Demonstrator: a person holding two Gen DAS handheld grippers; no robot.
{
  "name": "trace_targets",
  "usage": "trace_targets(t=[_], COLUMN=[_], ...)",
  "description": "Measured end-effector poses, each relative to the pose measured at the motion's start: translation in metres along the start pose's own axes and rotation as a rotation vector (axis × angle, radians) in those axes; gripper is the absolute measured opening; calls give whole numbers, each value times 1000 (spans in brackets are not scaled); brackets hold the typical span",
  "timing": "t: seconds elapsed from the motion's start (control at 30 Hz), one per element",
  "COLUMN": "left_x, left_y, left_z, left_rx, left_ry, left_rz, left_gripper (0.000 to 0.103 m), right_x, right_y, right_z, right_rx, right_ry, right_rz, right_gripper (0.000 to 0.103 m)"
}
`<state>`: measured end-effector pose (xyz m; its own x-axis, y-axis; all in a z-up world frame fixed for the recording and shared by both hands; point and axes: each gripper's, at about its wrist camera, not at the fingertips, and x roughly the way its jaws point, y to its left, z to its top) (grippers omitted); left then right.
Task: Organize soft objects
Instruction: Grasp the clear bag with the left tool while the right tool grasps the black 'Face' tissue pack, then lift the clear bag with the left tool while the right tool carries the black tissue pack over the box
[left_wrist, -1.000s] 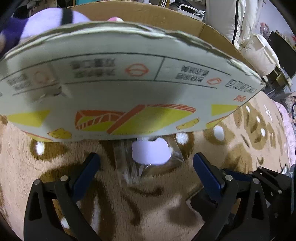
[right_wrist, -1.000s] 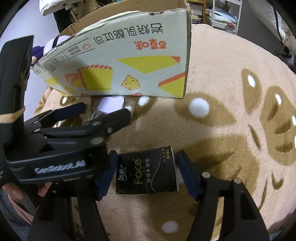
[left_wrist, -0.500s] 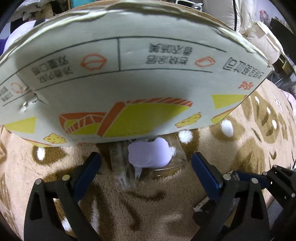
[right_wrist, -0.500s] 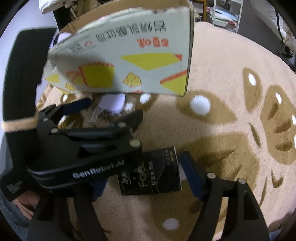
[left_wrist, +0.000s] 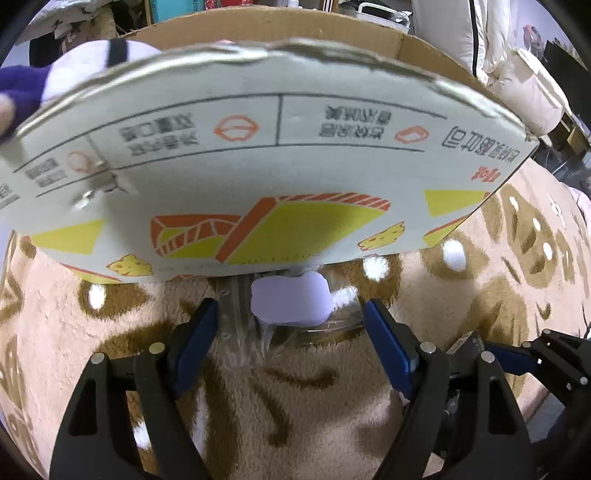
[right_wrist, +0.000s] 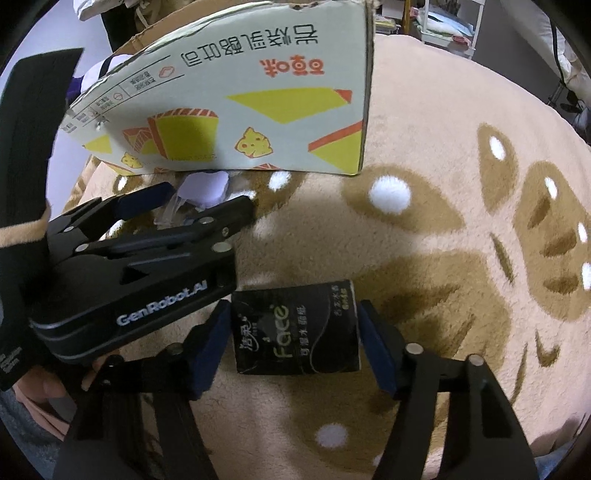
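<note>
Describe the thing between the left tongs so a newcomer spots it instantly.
Start at the printed cardboard box on the brown plush blanket. At the foot of its near wall lies a clear plastic bag holding a pale lilac soft piece. Unlike the black tissue pack, it is transparent and crinkled.

The box (left_wrist: 280, 155) wall blocks almost everything behind it in the left view, so only the top of the plush (left_wrist: 74, 70) can be seen over the torn rim, and its left side is blurred and cut off by the frame edge. The print on the box is too soft to be read there. The far end of the clear bag (left_wrist: 291, 314) is tucked out of sight under the box. In the right view most of that bag (right_wrist: 199, 192) is covered by the left gripper (right_wrist: 192, 203). The tissue pack (right_wrist: 295, 328) sides are hidden by the fingers (right_wrist: 208, 343), so contact can't be told.
</note>
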<state>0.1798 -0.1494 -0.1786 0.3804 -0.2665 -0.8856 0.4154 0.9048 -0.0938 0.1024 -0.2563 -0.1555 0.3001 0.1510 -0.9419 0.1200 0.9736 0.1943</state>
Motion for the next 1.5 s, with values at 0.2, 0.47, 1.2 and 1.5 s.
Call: trace_targets(t=[0.2, 0.47, 1.2, 1.5], left_x=[-11, -44, -171, -201], left_y=[14, 30, 14, 12], left_z=[-11, -32, -41, -27], left_rx=[-46, -58, -49, -15], left_ry=[-13, -89, -508, -657], left_rz=[15, 118, 232, 295], left_gripper=[79, 79, 79, 79], right_x=[-1, -18, -137, -164], right_y=[-17, -36, -5, 7], right_z=[5, 10, 11, 12], right_rx=[15, 48, -35, -62], right_ry=[-12, -79, -669, -835], right_rz=[9, -15, -30, -65], right_gripper=[69, 69, 68, 68])
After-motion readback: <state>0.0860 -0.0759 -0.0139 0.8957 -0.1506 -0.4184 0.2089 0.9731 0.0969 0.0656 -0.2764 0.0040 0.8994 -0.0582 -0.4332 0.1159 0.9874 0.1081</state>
